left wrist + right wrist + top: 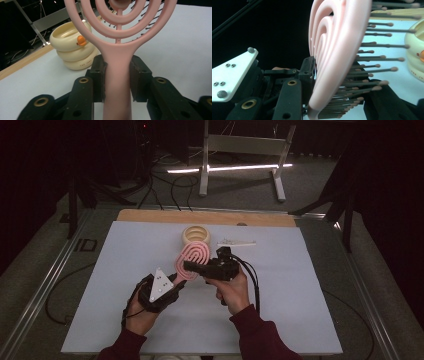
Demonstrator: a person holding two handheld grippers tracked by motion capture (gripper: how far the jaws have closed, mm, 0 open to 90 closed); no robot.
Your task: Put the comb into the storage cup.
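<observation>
1. High view: a person's two hands hold a pair of tongs each above a pale bench (pixel 125 320); the left tongs (pixel 176 281) and right tongs (pixel 192 266) meet at a pink hairbrush (pixel 192 256) held up over the middle of the bench.
2. The pink hairbrush has a flat oval head built of nested loops joined by a central rib, with open slots between them, and a plain straight handle.
3. In the right gripper view, thin grey bristles (pixel 372 66) with rounded pale tips stand out from one face of the head.
4. The left tongs are clenched on the handle: in the left gripper view both black jaws press its two sides just below the head.
5. The right tongs reach in at the near edge of the head; in the right gripper view one jaw lies against the smooth back and the other sits among the bristles, so they seem closed on the hairbrush, though the contact is partly hidden.
6. Just beyond the hairbrush stands a cream ringed container (pixel 196 236) with an orange mark, and a small white strip (pixel 236 242) lies to its right, both near the far edge.
7. The bench's left, right and near stretches lie bare, with wide room on every side of the hands.
8. A wooden edge (pixel 205 216) runs along the far side.
</observation>
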